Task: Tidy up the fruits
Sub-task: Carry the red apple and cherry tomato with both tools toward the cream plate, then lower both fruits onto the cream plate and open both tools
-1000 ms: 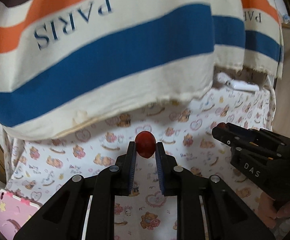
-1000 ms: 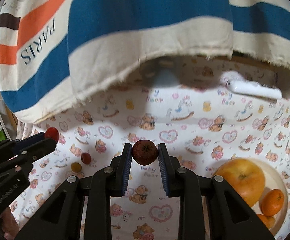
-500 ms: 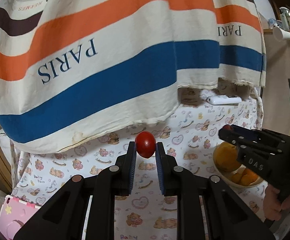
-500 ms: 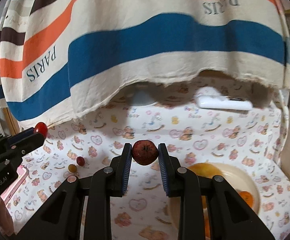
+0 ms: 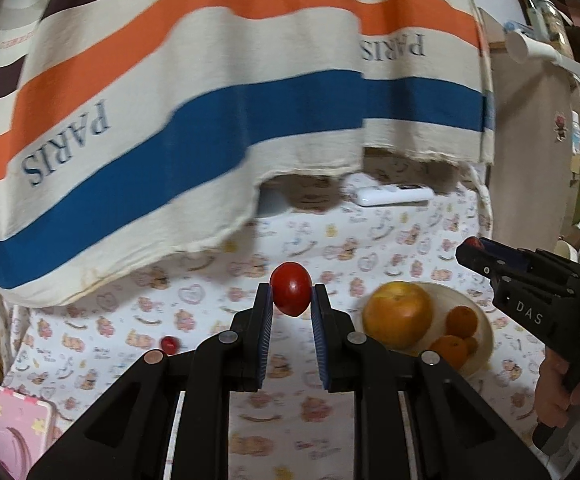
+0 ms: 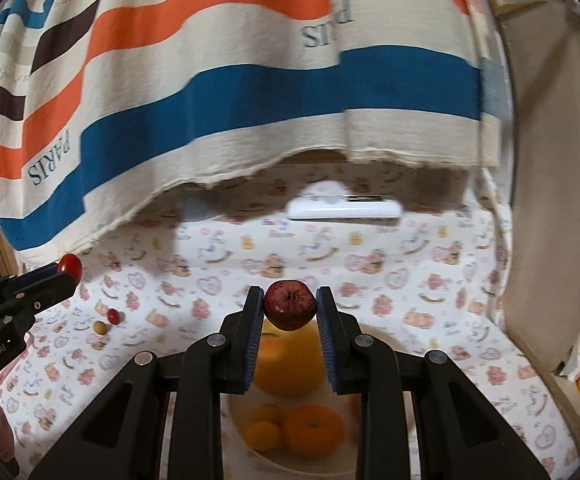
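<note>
Fruits sit clamped in both my grippers: my left gripper [image 5: 291, 295] pinches a cherry tomato [image 5: 291, 294] at its tips, my right gripper [image 6: 290, 306] squeezes a dark red fruit [image 6: 290, 305] directly above the bowl [image 6: 385, 432] holding a large orange [image 6: 290, 364] and tangerines [image 6: 314, 430]

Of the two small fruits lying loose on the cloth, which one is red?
The red one is the upper right of the pair; the other, touching it at lower left, is yellowish-tan.
</note>
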A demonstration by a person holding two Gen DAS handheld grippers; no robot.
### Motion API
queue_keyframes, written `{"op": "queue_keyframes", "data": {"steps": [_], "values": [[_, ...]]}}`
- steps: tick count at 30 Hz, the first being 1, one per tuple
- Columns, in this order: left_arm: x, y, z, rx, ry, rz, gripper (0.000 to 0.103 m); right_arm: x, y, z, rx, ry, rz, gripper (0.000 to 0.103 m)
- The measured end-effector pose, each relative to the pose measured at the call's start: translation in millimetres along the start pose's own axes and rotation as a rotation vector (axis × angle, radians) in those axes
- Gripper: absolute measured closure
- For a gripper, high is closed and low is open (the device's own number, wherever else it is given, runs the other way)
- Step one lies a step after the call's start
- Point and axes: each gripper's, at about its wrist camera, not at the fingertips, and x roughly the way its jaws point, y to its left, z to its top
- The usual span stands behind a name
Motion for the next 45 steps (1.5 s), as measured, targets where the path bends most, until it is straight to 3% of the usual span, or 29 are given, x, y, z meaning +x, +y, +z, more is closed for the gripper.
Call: {"op": "queue_keyframes", "data": {"steps": [15,22,31,45], "values": [[28,-72,-4,0.014,0.063,-0.084,0.085,0,-76,-16,0.102,0.021,-0.066,0.075],[50,-85,-17,0.028,0.129,-0.108,0.084,13,-80,-26,0.094,0.068,-0.045,0.075],[93,-83,-45,0.004,0.336,-0.179,0.084,24,-78,-34,0.097,0.130,0.004,0.075],[98,-90,-57,0.066,0.404,-0.188,0.084,33,-74,-41,0.087,0.180,0.015,0.075]]}}
